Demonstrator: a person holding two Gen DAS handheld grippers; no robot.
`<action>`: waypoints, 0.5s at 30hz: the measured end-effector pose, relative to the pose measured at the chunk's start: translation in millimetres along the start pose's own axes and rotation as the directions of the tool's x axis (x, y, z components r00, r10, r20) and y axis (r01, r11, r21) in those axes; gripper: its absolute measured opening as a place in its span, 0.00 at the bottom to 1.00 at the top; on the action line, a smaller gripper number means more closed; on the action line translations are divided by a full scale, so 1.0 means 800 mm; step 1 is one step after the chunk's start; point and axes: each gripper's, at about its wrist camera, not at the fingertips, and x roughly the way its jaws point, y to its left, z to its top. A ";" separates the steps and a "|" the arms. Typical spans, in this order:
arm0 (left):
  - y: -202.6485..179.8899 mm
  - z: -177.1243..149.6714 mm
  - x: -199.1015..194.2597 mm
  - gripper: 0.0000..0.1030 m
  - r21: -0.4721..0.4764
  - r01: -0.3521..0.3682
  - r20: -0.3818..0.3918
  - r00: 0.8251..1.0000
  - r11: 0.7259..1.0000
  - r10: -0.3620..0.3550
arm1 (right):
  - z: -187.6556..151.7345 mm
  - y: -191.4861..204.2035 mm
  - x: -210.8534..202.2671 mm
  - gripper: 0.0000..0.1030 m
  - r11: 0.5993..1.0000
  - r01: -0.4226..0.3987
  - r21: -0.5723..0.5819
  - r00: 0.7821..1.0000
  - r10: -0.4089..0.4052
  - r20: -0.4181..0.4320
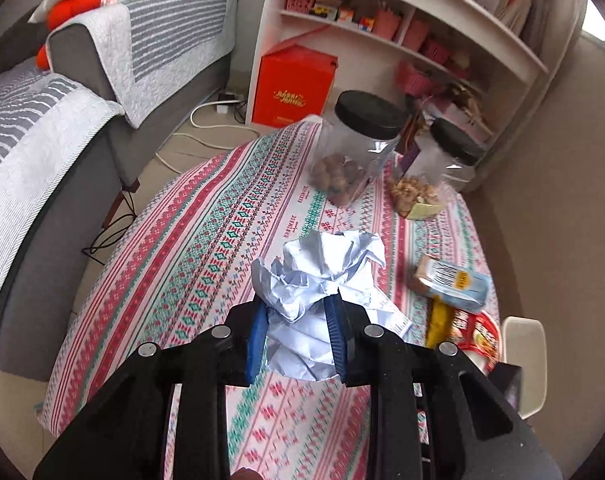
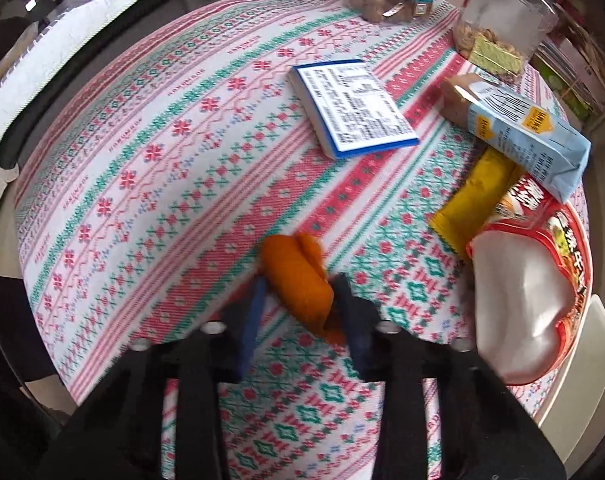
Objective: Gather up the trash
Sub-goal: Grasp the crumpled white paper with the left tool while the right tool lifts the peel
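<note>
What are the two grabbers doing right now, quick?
Left gripper: closed on the crumpled white paper, holding it.
Right gripper: jaws around the orange peel; the blur hides whether the pads are pressing it yet.

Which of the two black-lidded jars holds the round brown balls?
The nearer, larger jar, toward the sofa side. The other jar, by the shelf, holds paler, irregular pieces and a yellow label.
</note>
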 end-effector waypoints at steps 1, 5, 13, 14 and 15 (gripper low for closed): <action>-0.002 -0.004 -0.005 0.27 0.004 0.002 0.004 1.000 1.000 -0.002 | 0.001 0.003 0.000 0.22 1.000 -0.005 0.002 1.000 0.005 -0.002; -0.007 -0.018 -0.015 0.27 0.042 -0.032 0.033 0.999 0.999 0.030 | 0.004 0.006 -0.002 0.18 1.000 0.009 0.025 1.000 -0.009 -0.010; 0.012 -0.006 -0.017 0.27 -0.023 -0.017 0.064 0.998 1.000 0.018 | 0.031 0.007 -0.054 0.16 0.995 -0.005 0.099 0.993 -0.006 0.117; 0.013 -0.004 -0.018 0.27 -0.029 -0.014 0.069 0.997 0.999 0.016 | 0.035 0.004 -0.067 0.16 0.992 -0.019 0.125 0.988 0.000 0.156; 0.014 -0.002 -0.018 0.27 -0.033 -0.012 0.069 0.998 0.999 0.014 | 0.037 0.002 -0.077 0.17 0.989 -0.032 0.146 0.983 0.005 0.184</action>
